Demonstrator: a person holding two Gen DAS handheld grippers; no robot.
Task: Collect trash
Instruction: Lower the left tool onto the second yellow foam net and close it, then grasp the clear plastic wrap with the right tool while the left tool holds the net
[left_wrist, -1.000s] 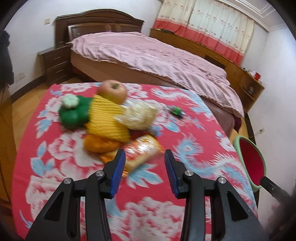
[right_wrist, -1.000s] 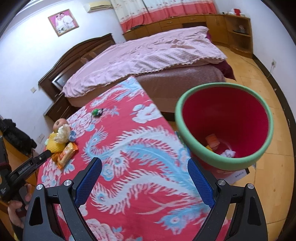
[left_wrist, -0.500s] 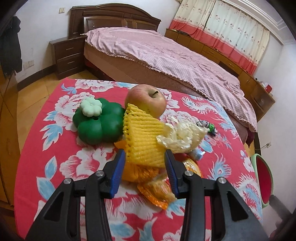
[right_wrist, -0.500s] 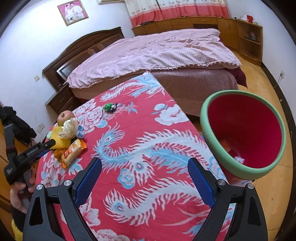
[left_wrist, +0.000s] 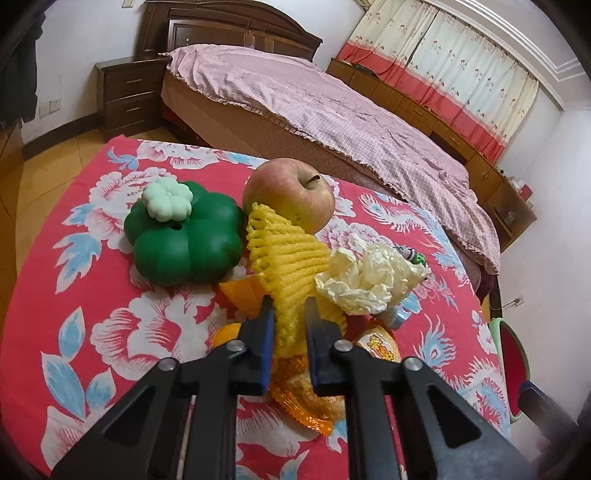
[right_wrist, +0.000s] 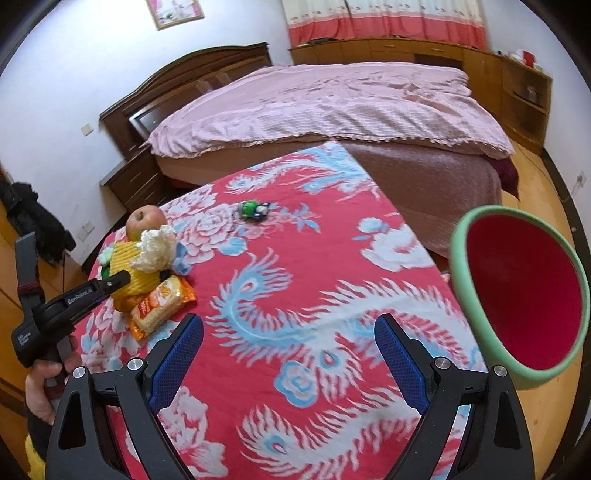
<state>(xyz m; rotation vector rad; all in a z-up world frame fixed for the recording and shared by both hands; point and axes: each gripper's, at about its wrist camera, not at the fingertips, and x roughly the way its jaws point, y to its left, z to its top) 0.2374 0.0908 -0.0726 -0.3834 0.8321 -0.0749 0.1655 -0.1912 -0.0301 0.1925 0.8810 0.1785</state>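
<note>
The left gripper (left_wrist: 289, 314) is clamped on the near end of the yellow foam fruit net (left_wrist: 286, 258), which lies mid-pile on the red floral tablecloth (left_wrist: 92, 332), with the green pumpkin toy (left_wrist: 184, 243) at its 9 o'clock, the apple (left_wrist: 290, 192) at 12 and the crumpled white wrapper (left_wrist: 365, 277) at 3. The orange snack packet (left_wrist: 306, 398) lies beneath the jaws at 6 o'clock. The right gripper (right_wrist: 290, 363) hangs with jaws wide apart and nothing between them, over the cloth, the red bin with a green rim (right_wrist: 517, 295) at its 3 o'clock.
</note>
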